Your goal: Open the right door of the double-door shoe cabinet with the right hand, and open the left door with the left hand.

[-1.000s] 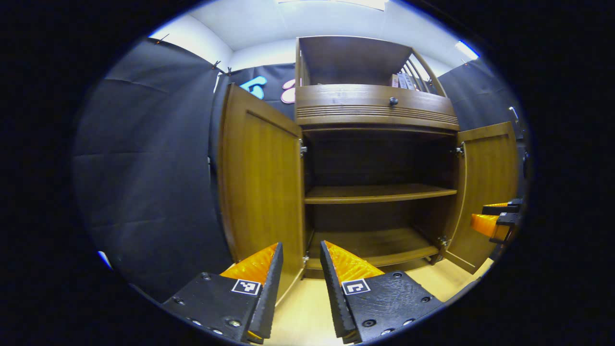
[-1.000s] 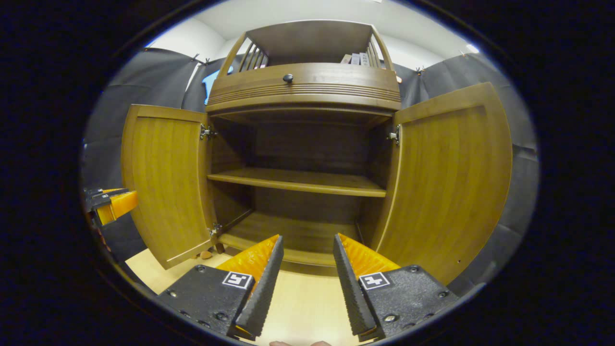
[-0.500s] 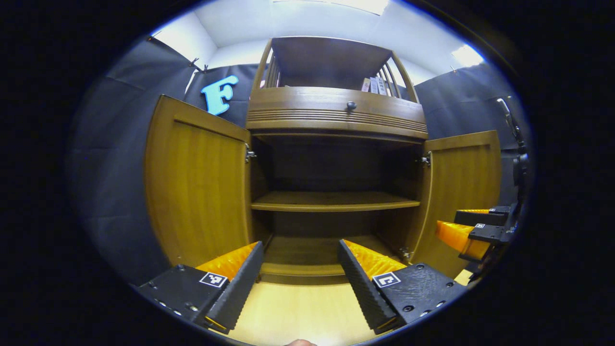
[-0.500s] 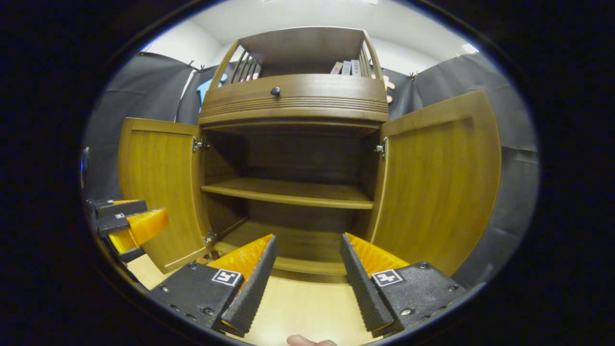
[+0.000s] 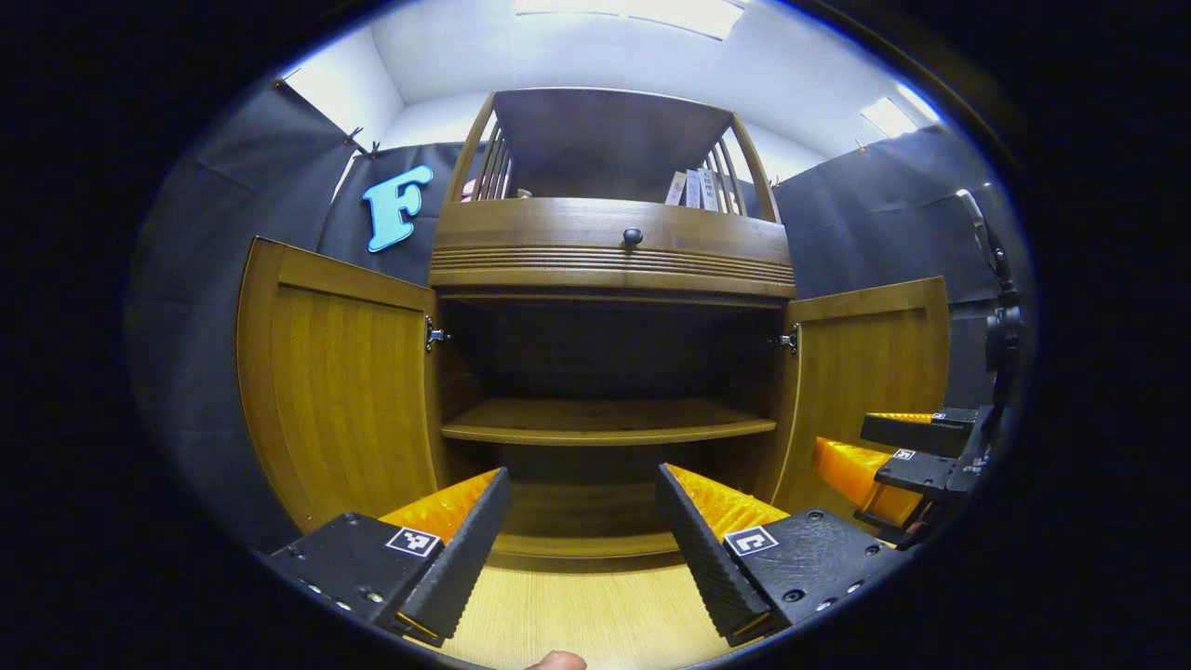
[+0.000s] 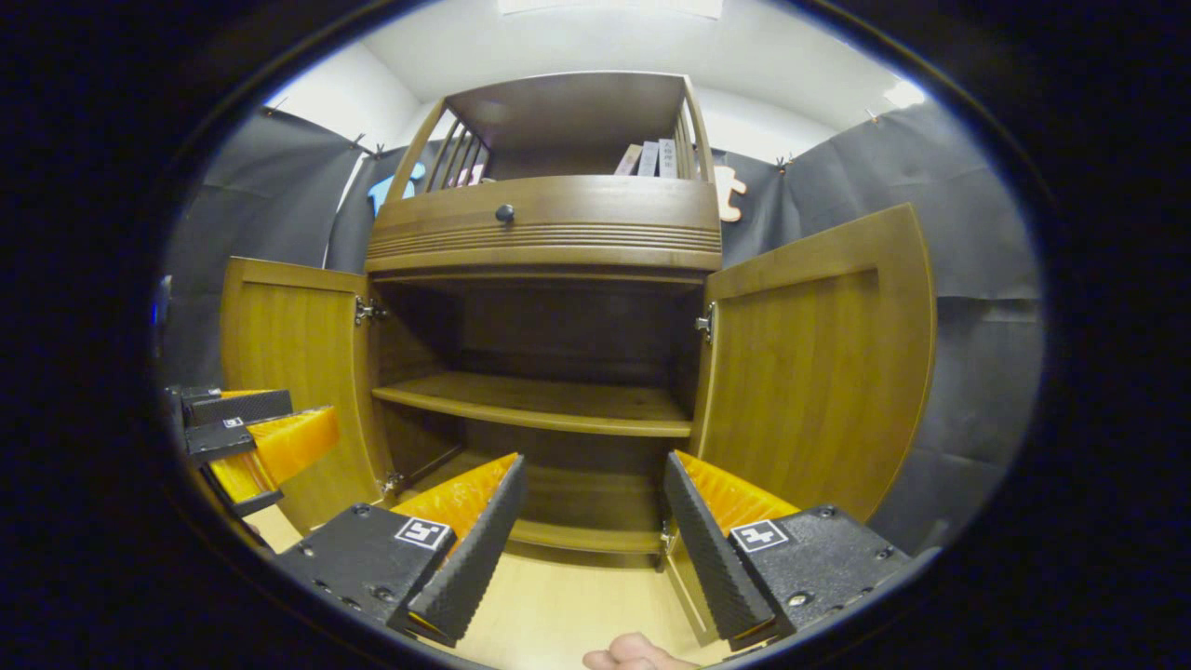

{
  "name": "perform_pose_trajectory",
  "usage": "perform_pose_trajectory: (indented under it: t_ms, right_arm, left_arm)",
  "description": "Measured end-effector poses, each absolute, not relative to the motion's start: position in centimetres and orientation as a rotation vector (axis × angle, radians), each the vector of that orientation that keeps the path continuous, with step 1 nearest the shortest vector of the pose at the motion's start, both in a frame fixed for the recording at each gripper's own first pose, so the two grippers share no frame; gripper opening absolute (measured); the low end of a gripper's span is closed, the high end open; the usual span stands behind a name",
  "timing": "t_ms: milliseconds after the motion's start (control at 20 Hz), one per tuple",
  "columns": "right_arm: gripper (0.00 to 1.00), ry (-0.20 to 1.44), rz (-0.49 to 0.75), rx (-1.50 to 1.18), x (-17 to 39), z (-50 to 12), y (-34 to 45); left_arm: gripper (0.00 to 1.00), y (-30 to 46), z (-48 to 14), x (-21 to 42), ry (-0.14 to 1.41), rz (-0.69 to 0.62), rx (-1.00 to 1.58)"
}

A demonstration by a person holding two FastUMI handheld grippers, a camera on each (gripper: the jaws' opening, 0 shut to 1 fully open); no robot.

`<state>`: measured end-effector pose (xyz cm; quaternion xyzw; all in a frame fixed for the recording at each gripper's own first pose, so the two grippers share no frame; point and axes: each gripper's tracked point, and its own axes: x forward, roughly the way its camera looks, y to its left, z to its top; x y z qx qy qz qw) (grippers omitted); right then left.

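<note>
Shoe cabinet (image 5: pixel 614 251) w/ left door (image 5: pixel 340 391) & right door (image 6: pixel 819 372) both swung wide; left gripper (image 5: pixel 582 530) & right gripper (image 6: pixel 591 521) released, holding nothing, facing shelf (image 5: pixel 605 423).

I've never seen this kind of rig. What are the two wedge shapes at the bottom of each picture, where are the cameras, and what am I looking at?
No robot here: a person holds a two-finger claw in each hand. Each camera rides on one claw and looks out along its fingers, the wedges at the bottom. The left claw and right claw are both open and hold nothing. Ahead stands a wooden cabinet on a pale floor. Its left door and right door both stand open, showing a bare shelf. Each view also catches the other claw at its edge.
</note>
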<state>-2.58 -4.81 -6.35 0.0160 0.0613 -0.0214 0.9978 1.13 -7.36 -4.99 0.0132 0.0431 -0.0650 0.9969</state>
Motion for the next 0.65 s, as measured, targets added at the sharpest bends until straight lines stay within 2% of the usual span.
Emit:
perform_pose_trajectory:
  t_ms: [100,150,200,250,300,350,650]
  right_arm:
    - [0.99,0.123,-0.044,0.032,-2.4,-6.5,-5.1]
    - [0.95,0.126,-0.042,0.033,-2.4,-6.7,-5.1]
    - [0.95,0.13,-0.04,0.032,-2.3,-6.7,-5.0]
    - [0.99,0.133,-0.04,0.032,-2.2,-6.8,-5.1]
    - [0.99,0.132,-0.037,0.032,-2.2,-6.8,-5.0]
    - [0.95,0.131,-0.036,0.033,-2.2,-6.8,-5.1]
    - [0.95,0.119,0.0,0.041,-1.9,-6.6,-4.2]
  left_arm:
    - [0.95,-7.0,-4.9,1.0,0.084,-0.115,0.039]
    - [1.0,-6.8,-4.7,0.9,0.077,-0.108,0.049]
    - [0.95,-6.6,-4.5,0.8,0.073,-0.101,0.06]
    - [0.95,-6.5,-4.4,0.8,0.065,-0.095,0.067]
    - [0.95,-6.6,-4.2,0.8,0.06,-0.094,0.071]
    - [0.95,-6.6,-4.1,0.7,0.054,-0.091,0.072]
    - [0.95,-6.1,-3.9,0.3,0.052,-0.07,0.09]
